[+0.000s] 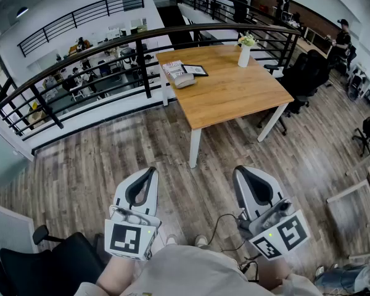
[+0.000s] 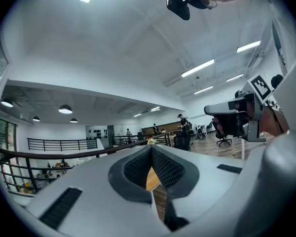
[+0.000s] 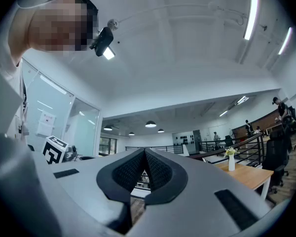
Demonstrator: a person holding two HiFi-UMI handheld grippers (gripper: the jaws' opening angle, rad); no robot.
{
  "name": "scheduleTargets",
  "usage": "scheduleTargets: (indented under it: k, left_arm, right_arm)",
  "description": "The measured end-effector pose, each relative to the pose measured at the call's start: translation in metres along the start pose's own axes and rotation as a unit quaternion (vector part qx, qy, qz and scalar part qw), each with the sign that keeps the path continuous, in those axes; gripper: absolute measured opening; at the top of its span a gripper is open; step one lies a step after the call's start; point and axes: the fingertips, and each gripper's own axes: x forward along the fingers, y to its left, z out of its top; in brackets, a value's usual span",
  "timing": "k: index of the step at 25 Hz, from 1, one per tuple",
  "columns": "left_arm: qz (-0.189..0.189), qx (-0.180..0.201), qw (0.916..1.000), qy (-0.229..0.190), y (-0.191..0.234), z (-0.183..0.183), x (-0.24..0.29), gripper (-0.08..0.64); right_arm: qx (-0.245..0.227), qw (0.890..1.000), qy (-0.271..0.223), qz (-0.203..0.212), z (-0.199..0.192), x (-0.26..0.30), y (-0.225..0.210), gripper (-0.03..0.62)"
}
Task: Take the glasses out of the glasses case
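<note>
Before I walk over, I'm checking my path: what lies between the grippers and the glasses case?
Bare wood floor, then bare tabletop up to the glasses case; the head view shows it.

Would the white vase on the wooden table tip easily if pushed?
Probably yes: the vase looks tall and narrow, with flowers above its mouth. Its smooth white surface suggests ceramic, so likely slippery and fragile.

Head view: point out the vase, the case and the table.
Vase [image 1: 244, 57]: head view, on its white body.
Case [image 1: 184, 79]: head view, on its pale top.
Table [image 1: 234, 94]: head view, on the bare wooden top.
</note>
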Motion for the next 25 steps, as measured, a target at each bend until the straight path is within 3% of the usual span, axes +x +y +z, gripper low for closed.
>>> scheduleTargets:
  k: [18,22,23,24,25]
  left_arm:
    - [0.003,0.006,1.0000,0.003,-0.018,0.003,0.030,0.014]
    - [0.004,0.004,1.0000,0.002,-0.024,0.002,0.039,0.014]
    - [0.006,0.007,1.0000,-0.001,-0.025,0.001,0.041,0.014]
    - [0.008,0.009,0.9999,-0.002,-0.025,0.001,0.043,0.014]
    - [0.009,0.011,0.9999,-0.003,-0.026,0.001,0.045,0.014]
  right_arm:
    - [-0.014,0.999,0.030,0.008,-0.013,-0.001,-0.033,0.026]
    - [-0.001,1.000,-0.006,0.001,-0.004,-0.004,-0.047,0.032]
    - [0.003,1.000,-0.018,-0.001,0.000,-0.005,-0.050,0.105]
    - [0.004,1.000,-0.024,-0.001,0.002,-0.006,-0.053,0.271]
    - [0.002,1.000,-0.024,-0.001,0.002,-0.006,-0.057,0.299]
